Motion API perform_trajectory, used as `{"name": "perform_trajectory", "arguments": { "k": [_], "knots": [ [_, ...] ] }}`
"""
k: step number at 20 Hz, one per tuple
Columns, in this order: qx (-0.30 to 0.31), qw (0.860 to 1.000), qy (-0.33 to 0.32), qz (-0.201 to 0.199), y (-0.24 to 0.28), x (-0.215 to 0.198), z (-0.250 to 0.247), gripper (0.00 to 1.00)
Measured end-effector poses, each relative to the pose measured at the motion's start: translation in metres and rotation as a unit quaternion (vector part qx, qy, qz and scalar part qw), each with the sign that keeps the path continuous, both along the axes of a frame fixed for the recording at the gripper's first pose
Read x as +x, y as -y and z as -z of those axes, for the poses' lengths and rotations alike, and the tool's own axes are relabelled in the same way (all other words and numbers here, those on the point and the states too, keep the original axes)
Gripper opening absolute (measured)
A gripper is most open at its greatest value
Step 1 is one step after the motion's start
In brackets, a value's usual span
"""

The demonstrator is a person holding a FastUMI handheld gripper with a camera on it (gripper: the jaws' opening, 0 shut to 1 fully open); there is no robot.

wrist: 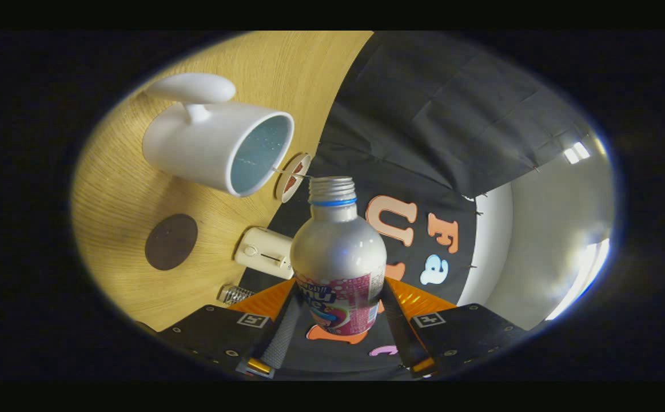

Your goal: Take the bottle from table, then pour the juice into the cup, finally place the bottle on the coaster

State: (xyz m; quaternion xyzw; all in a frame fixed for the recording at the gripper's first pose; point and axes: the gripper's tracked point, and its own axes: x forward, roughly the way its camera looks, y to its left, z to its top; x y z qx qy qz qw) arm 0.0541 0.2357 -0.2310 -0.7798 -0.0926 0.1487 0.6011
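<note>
Gripping the bottle (339, 252), the gripper (338, 320) tilts over the wooden tabletop (115, 200) near the cup (218, 146), coaster (171, 241) beyond.

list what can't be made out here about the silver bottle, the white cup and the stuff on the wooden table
- Silver metal bottle: base hidden between the gripper fingers gripping its label; juice level unseen through opaque metal.
- White handled cup: inside bottom not clearly visible; liquid inside cannot be told.
- Dark round coaster: material too small to tell.
- Cream boxy object and small metallic item: partly hidden behind bottle and fingers, unidentifiable.
</note>
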Motion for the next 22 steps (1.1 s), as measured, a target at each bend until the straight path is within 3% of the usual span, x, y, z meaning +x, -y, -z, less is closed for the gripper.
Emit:
{"name": "perform_trajectory", "arguments": {
  "k": [4,8,13,16,22],
  "knots": [
    [0.018,1.0,-0.015,0.001,-0.002,-0.007,0.014,0.76],
    [0.083,0.994,-0.061,0.023,0.002,-0.011,0.031,0.76],
    [0.214,0.969,-0.101,0.074,0.013,-0.01,0.027,0.76],
    [0.306,0.937,-0.132,0.103,0.017,-0.007,0.025,0.76],
    [0.479,0.845,-0.177,0.162,0.036,0.015,0.019,0.76]
  ]
}}
